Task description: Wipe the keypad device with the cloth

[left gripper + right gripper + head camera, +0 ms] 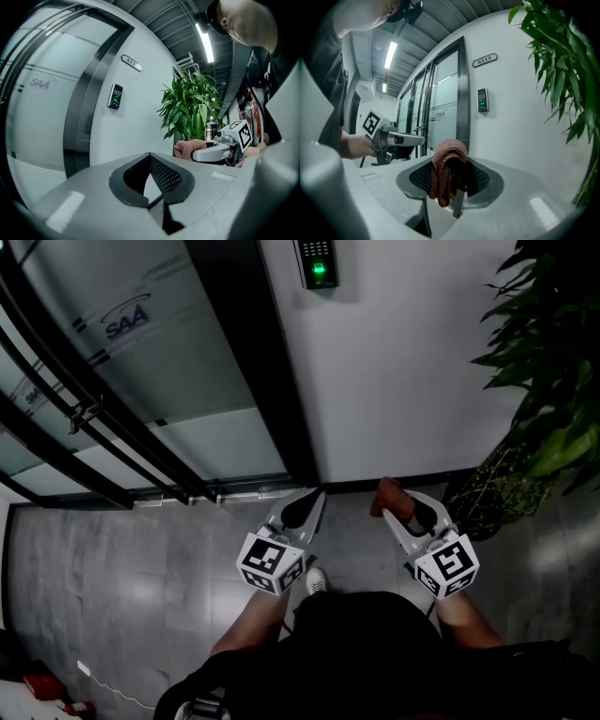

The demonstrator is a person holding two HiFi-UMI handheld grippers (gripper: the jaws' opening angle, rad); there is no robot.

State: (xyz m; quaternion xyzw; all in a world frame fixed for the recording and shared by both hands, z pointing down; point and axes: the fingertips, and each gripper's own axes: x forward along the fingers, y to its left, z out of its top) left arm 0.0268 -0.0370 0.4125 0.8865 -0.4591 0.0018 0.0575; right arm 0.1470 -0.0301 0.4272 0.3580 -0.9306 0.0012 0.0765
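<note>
Setting: a corridor with a grey floor (112, 587), a white wall (403, 362) and a glass door (141, 362) in a dark frame.

Left gripper (309, 502): held low before the person's body on a bare forearm and pointed at the foot of the wall. In the left gripper view its jaws are seen closed tip to tip, with nothing between them.

Right gripper (405, 507): held level with the left, beside it and apart from it, and aimed the same way. Its jaws are clamped on a reddish-brown cloth (449, 171). The cloth is bunched over the jaw tips and hangs down between the pads.

Marker cubes: one is carried at the rear of each gripper, nearest the person.

Keypad device (318, 261): mounted on the wall beside the door frame, with a green light showing. It is placed ahead of and well above both pairs of jaws, up and left of the left jaws and up and slightly right of the right jaws. It is touched by neither.

Number plate (484, 60): fixed higher on the wall, above the device.

Potted plant (548, 381): stood on the floor to the right of the right jaws, its leaves reaching over that side.

Shoe (316, 582): seen on the floor behind the left jaws.
</note>
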